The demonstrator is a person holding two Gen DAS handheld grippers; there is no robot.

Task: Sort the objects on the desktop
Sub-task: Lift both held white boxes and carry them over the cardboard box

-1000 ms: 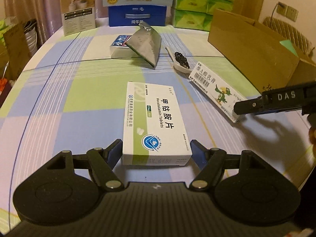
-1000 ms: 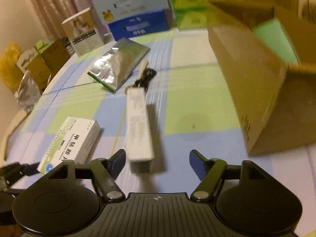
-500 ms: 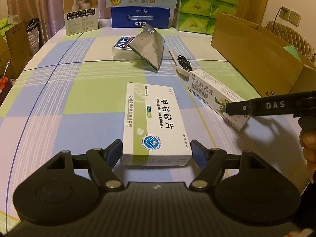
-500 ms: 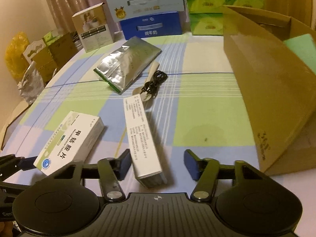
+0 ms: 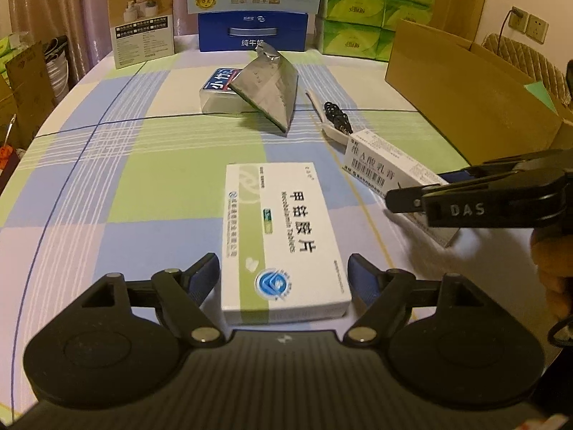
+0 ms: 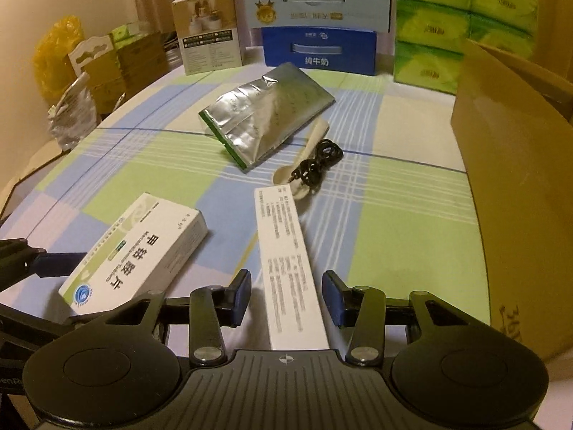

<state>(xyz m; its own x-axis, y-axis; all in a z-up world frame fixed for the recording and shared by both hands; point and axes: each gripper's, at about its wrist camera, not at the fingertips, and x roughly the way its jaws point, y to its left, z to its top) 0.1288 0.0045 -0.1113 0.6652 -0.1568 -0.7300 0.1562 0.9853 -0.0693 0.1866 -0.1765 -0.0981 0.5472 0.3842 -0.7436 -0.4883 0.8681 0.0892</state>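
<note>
The left gripper [image 5: 283, 276] straddles the near end of a flat white-and-green cardboard tablet box [image 5: 283, 236] lying on the blue, green and lilac checked tablecloth [image 5: 143, 186]; its blue pads stand just clear of the box sides and its jaws are opening. The right gripper [image 6: 286, 295] brackets a long, narrow white carton [image 6: 292, 268] that also lies flat, and its jaws are closing, with small gaps left on both sides of the carton. Past the carton's far end sit a white spoon [image 6: 286, 177] and a coiled black cable [image 6: 318, 163], then a crumpled silver foil pouch [image 6: 268, 114]. An open brown cardboard box [image 6: 515, 165] stands along the table's right side.
</note>
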